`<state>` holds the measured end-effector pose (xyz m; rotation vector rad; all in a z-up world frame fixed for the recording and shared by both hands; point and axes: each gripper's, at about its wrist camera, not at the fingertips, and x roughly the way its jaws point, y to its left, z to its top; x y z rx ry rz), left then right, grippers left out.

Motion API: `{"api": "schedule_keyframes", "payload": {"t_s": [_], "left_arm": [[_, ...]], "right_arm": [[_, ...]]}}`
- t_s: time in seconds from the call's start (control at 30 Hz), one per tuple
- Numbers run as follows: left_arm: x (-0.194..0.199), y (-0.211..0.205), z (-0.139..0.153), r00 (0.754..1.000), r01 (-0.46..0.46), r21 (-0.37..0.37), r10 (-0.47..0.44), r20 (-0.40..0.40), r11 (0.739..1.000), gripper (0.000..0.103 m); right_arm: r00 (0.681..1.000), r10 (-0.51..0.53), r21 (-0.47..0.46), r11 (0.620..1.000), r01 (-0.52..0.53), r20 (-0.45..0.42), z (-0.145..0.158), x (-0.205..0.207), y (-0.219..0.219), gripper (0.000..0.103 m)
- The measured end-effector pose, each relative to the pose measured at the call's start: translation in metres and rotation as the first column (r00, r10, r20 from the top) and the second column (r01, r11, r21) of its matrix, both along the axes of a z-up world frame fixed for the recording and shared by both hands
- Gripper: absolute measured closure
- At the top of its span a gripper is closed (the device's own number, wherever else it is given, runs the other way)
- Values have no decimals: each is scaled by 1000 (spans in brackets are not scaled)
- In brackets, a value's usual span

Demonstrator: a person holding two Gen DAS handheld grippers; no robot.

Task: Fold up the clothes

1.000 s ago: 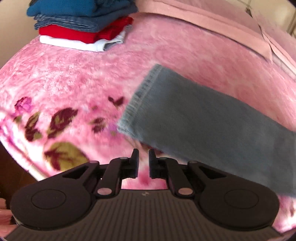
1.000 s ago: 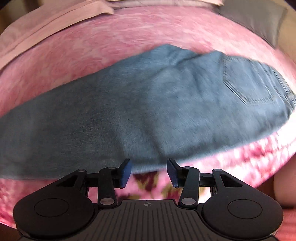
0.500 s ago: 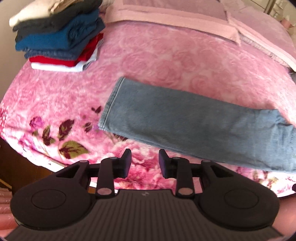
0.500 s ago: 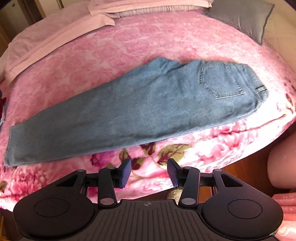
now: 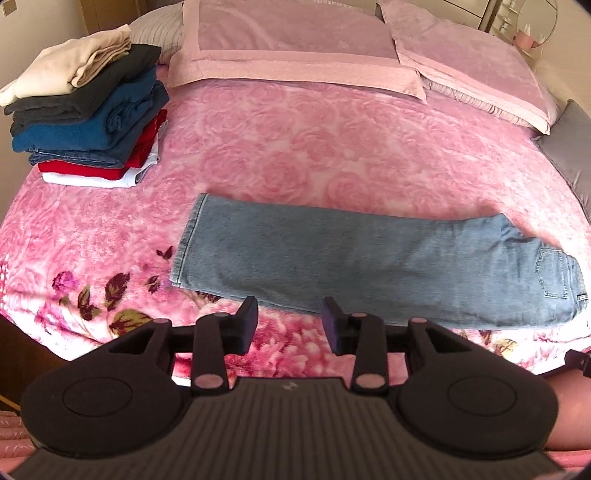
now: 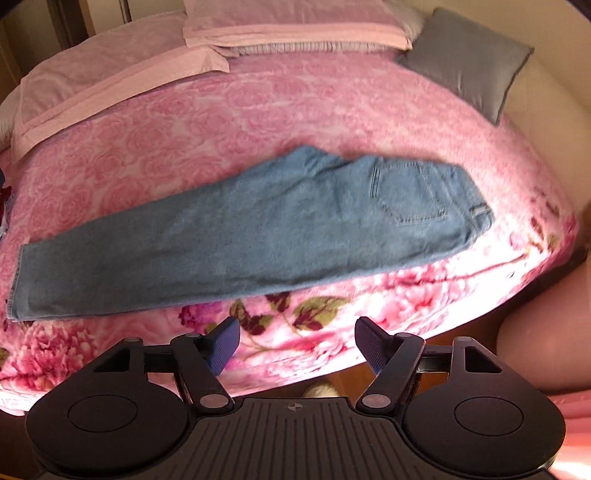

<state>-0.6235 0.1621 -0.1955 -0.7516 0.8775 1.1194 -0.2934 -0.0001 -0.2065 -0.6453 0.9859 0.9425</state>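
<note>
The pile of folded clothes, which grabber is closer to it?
Left. The left gripper faces the pile of folded clothes off to its left. The right gripper sits by the jeans' waist end; the pile barely shows at its view's edge.

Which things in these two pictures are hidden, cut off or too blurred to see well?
- Jeans: the underside and any second leg lie beneath the top layer in both views; the waist edge is motion-blurred in the right wrist view.
- Stack of folded clothes: only a sliver shows at the left edge of the right wrist view.
- Small items on the far shelf: too small, left wrist view.
</note>
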Motion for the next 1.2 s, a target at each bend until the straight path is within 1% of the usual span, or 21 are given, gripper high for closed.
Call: {"api": "schedule_keyframes", "payload": {"t_s": [0.1,0.3,0.53,0.73,0.8,0.93,1.2], "left_arm": [[-4,-3,5,1000,-8,9,8,-1,1000,69],[-10,-10,11,999,-39,21,40,-20,999,66],[-11,-19,15,995,-90,18,91,-36,996,65],[13,-21,24,994,-105,36,106,-40,994,63],[26,-22,27,994,-105,46,107,-36,993,61],[53,-24,33,994,-105,64,107,-34,992,60],[103,-30,33,989,-138,57,141,-45,989,59]], "right_arm": [[1000,27,18,999,-27,14,7,-5,3,31],[998,64,31,997,-65,6,11,-7,9,31],[991,131,29,991,-130,-20,8,-5,16,31],[990,131,28,991,-129,-48,9,20,17,31],[990,129,23,991,-128,-52,9,32,18,31],[989,134,13,991,-133,-58,10,57,20,31],[982,182,-9,983,-183,-55,11,105,31,31]]}}
